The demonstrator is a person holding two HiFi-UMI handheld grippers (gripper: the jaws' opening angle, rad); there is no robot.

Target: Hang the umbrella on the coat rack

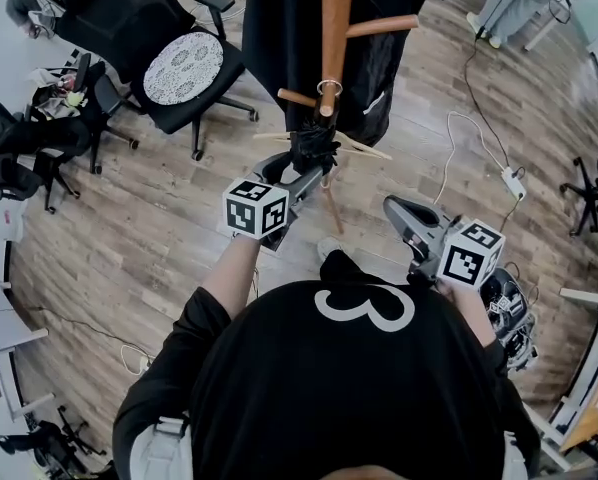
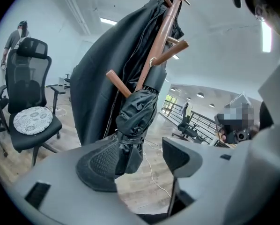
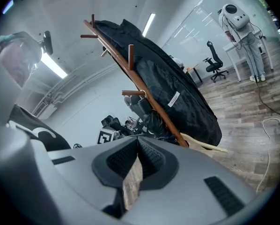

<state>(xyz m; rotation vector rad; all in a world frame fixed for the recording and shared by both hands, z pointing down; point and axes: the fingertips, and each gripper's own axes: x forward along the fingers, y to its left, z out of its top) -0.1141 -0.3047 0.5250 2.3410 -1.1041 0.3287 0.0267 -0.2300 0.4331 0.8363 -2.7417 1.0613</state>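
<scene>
The folded black umbrella (image 1: 314,148) hangs against the wooden coat rack (image 1: 335,28), its strap ring (image 1: 329,88) looped over a lower peg. In the left gripper view the umbrella (image 2: 133,125) sits between the jaws, resting against the left pad (image 2: 100,161), with a clear gap to the right jaw. My left gripper (image 1: 297,170) (image 2: 142,161) is open around the umbrella's lower end. My right gripper (image 1: 399,210) (image 3: 137,158) is held back to the right of the rack, shut on nothing. From there the rack (image 3: 144,90) and the umbrella (image 3: 142,107) show ahead.
A long black coat (image 1: 284,28) hangs on the rack's far side. A black office chair (image 1: 179,68) with a patterned cushion stands to the left. A pale clothes hanger (image 1: 364,148) lies by the rack's foot. A white cable and power strip (image 1: 512,181) cross the wooden floor at right.
</scene>
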